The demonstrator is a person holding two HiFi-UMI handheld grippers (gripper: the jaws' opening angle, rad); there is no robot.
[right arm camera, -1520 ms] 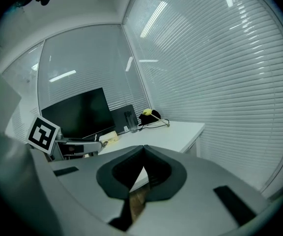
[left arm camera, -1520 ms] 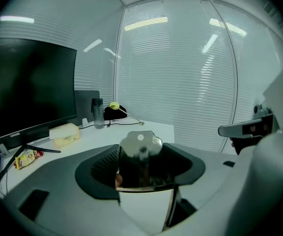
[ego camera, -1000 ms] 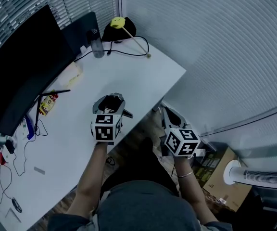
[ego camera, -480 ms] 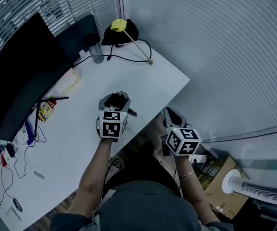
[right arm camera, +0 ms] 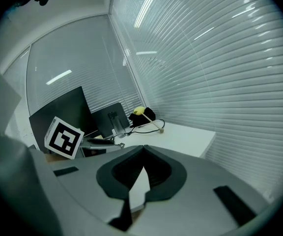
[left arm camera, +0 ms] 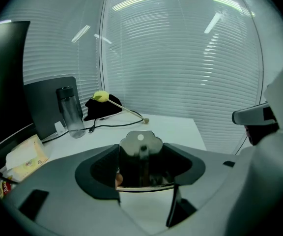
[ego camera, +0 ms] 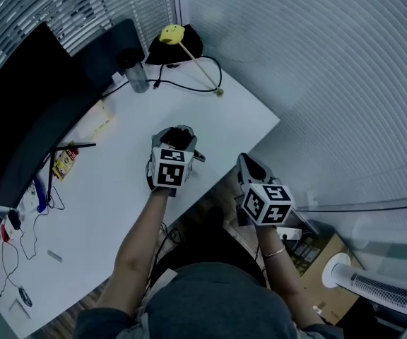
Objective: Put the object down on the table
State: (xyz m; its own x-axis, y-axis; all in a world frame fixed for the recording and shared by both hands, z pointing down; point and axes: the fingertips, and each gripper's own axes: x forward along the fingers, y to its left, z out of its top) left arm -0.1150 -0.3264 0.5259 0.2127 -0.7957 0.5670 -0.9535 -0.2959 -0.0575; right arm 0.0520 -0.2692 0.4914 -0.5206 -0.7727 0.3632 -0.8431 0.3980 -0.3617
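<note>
Your left gripper [ego camera: 177, 141] sits at the centre of the head view, over the near edge of the white table [ego camera: 119, 189]. Its jaws are clamped on a dark shiny piece [left arm camera: 140, 144] with a scalloped top and a small hole, standing upright between them. Whether the piece touches the table cannot be made out. Your right gripper [ego camera: 249, 169] is off the table edge, right of centre, with its jaws together and nothing in them. At the upper left, a bottle [ego camera: 134, 73] stands beside a monitor [ego camera: 27, 97], and a yellow ball [ego camera: 171, 34] lies near the far corner.
</note>
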